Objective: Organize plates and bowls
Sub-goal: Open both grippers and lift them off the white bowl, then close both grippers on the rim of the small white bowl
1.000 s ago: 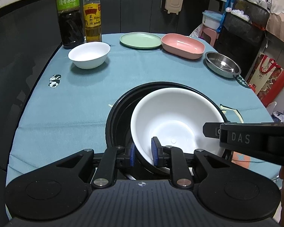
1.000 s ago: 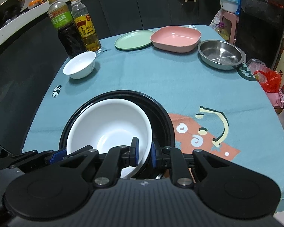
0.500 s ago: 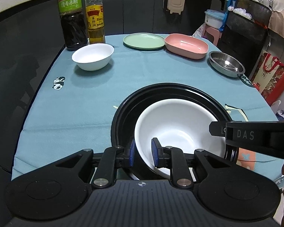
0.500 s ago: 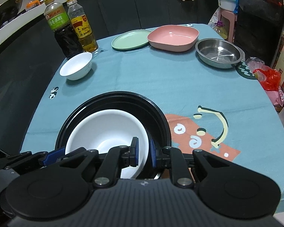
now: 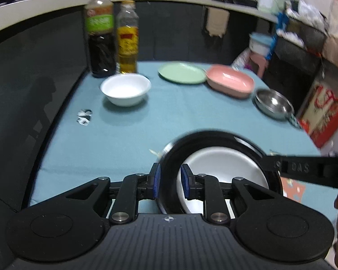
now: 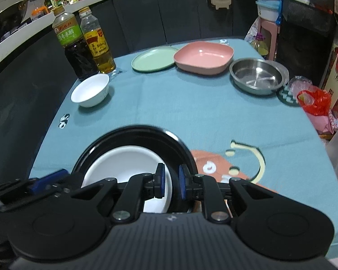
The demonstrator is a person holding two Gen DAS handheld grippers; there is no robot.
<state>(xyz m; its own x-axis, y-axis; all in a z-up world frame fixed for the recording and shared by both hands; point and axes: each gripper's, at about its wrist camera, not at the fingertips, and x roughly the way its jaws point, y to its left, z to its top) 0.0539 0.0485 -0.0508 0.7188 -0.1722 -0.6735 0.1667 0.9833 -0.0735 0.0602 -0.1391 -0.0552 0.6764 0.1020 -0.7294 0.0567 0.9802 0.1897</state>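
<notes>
Teal-clothed tabletop [image 6: 191,117], dark cabinets behind. Near edge: white bowl [image 6: 126,168] inside black bowl [image 6: 133,135]. Left gripper [image 5: 170,181] fingers opening, black rim between, pads clear of it. Right gripper [image 6: 170,182] fingers pinch black rim opposite. Farther: small white bowl [image 6: 90,91], steel bowl [image 6: 258,75], green plate [image 6: 154,59], pink dish [image 6: 204,57], two bottles [image 6: 85,45].

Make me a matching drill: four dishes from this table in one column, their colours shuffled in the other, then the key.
Dishes:
1. flat plate
2. squarish dish
3. small bowl by the bottles
4. round pan at the right edge

Colours:
A. white
B. shiny steel
C. green
D. pink

Pairs: 1-C, 2-D, 3-A, 4-B
</notes>
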